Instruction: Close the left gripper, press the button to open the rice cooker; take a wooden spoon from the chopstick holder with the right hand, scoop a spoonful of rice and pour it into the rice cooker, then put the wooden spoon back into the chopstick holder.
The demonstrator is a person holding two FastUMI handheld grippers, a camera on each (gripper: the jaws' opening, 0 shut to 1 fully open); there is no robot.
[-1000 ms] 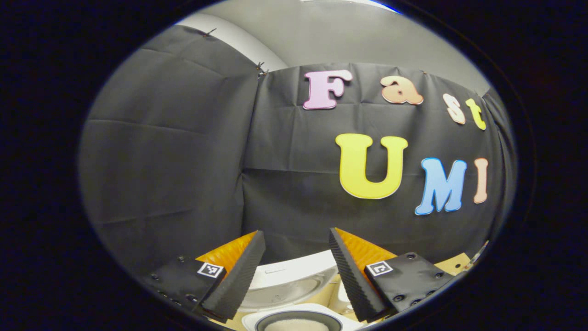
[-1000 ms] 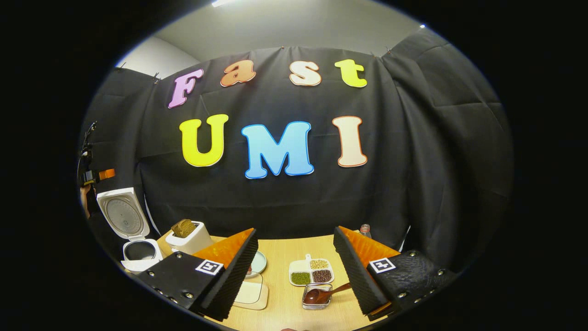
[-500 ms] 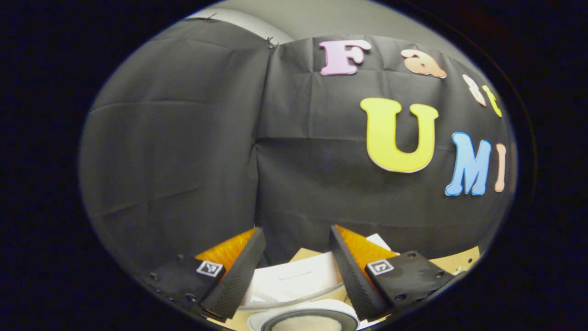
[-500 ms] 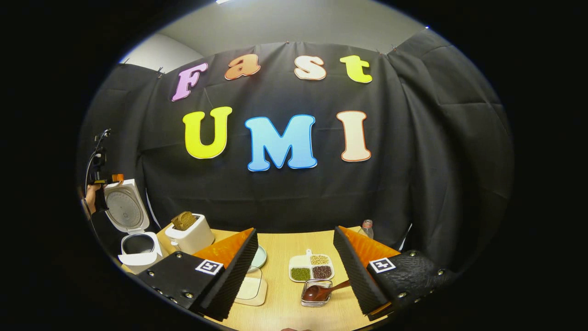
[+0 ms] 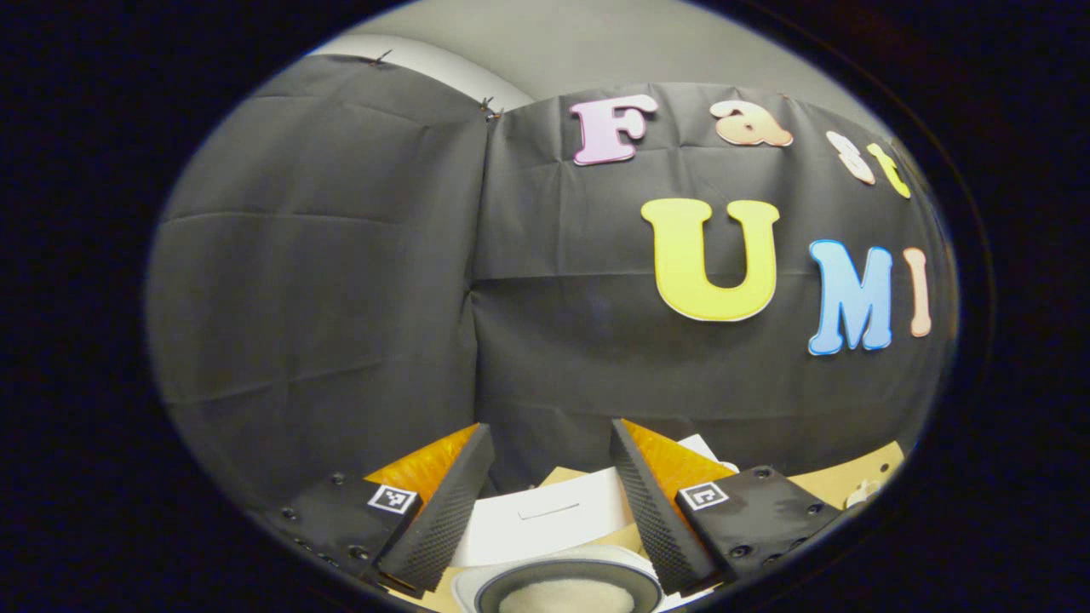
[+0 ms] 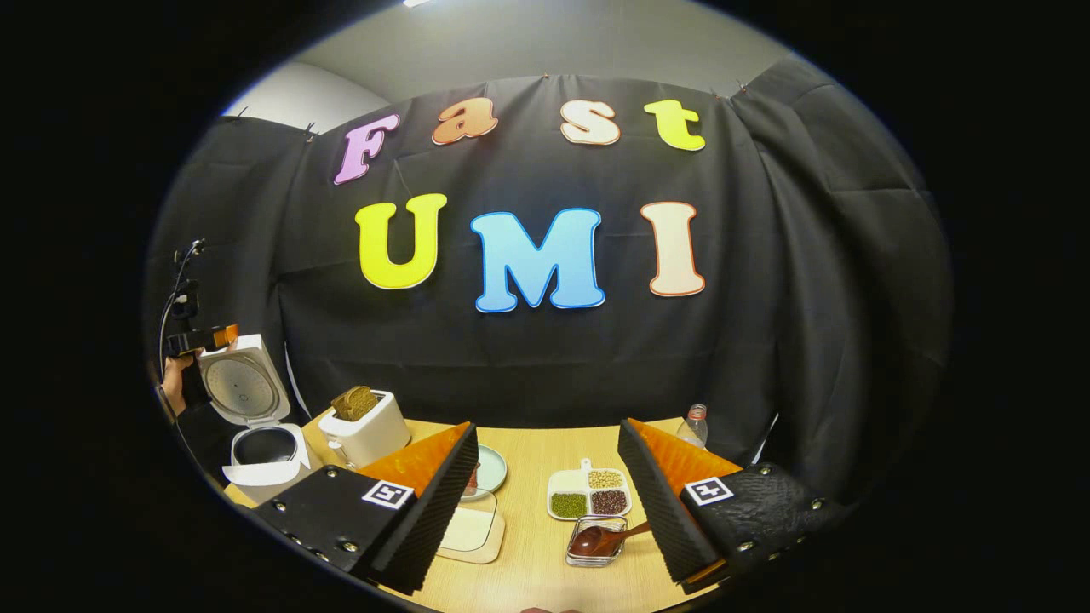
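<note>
Right gripper (image 6: 545, 502), fingers spread, above the table (image 6: 532, 553). Rice cooker (image 6: 255, 426) at far left, lid raised; toaster (image 6: 366, 421) beside it. Wooden spoon (image 6: 600, 538) rests in a small clear dish (image 6: 593, 545).

Counter (image 6: 532, 477): pale wood-grain, smooth, matt.
Rice cooker (image 6: 255, 447): white smooth plastic shell; raised lid's inner plate (image 6: 244, 387) dull metal.
Toaster (image 6: 368, 432): white, satin plastic.
Wooden spoon (image 6: 605, 538): dark, glossy wood, in clear glassy chopstick holder (image 6: 593, 545).
Divided dish (image 6: 589, 495): white, smooth.
Booth wall (image 6: 809, 281): matt black creased cloth.
Right claw fingers (image 6: 443, 502): ribbed, rough pads.
</note>
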